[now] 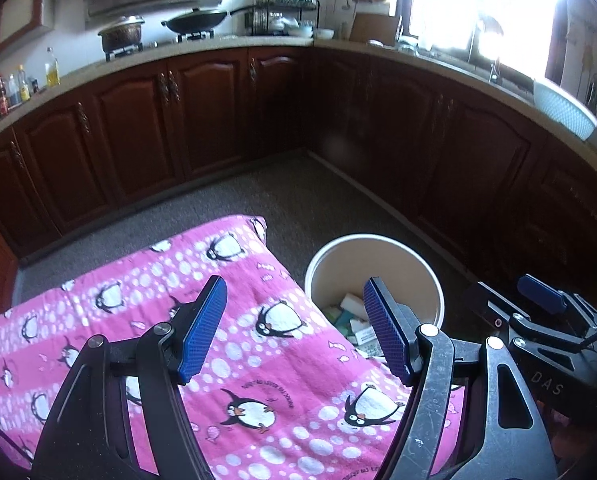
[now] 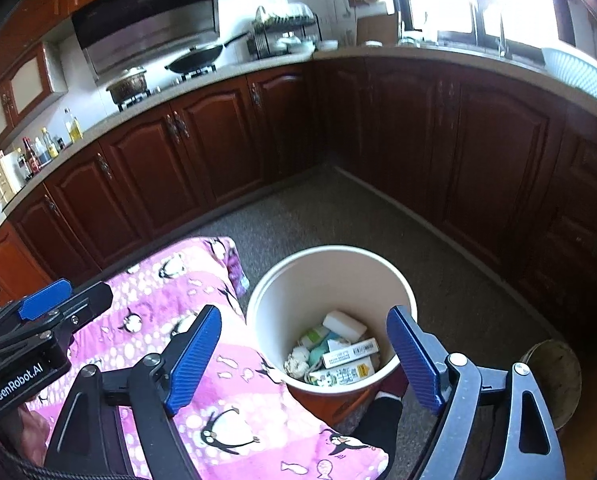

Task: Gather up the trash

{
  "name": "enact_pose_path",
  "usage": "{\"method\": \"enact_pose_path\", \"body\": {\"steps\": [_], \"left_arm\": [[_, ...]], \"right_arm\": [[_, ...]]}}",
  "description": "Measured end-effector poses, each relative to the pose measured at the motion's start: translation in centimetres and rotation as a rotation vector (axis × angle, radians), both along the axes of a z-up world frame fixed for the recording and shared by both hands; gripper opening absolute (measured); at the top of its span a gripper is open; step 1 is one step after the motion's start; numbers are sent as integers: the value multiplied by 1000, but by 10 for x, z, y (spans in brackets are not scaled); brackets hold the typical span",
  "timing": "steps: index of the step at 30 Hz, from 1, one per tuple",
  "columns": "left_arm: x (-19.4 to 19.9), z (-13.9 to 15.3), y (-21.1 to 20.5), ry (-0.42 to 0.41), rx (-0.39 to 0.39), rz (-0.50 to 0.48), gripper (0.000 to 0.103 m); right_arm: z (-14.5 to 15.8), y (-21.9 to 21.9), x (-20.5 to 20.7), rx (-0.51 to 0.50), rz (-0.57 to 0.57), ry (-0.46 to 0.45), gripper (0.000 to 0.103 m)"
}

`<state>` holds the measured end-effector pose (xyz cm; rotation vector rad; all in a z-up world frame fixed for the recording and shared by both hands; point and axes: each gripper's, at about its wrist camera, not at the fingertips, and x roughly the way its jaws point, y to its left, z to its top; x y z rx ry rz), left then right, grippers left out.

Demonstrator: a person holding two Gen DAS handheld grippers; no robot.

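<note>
Two claws hang over the scene, and neither has anything in it. The left claw (image 1: 294, 330) has its blue pads spread wide over the pink penguin cloth (image 1: 146, 320) that covers the table, with only cloth showing between them. The right claw (image 2: 304, 360) is spread wider, bare as well, and it frames the white bin (image 2: 282, 280) on the floor, a sign that it was likely the one that reached over the bin.

The trash (image 2: 338, 354) is already gathered: cartons, a white block and a crumpled wad lie at the bottom of the bin, which stands on the grey floor just beside the table's edge, at about three o'clock from the cloth in the left view. It probably stands that close so that each piece needs only a short carry. No loose trash shows on the visible cloth, so the collecting looks nearly done.
</note>
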<state>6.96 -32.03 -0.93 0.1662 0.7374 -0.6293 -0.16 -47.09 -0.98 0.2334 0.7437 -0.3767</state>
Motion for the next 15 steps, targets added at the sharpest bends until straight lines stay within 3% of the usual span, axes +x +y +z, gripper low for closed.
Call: {"method": "enact_pose_path", "body": {"steps": [15], "left_arm": [[-19, 38, 38, -98, -82, 37, 70]], "right_arm": [[34, 34, -21, -67, 5, -118, 90]]}}
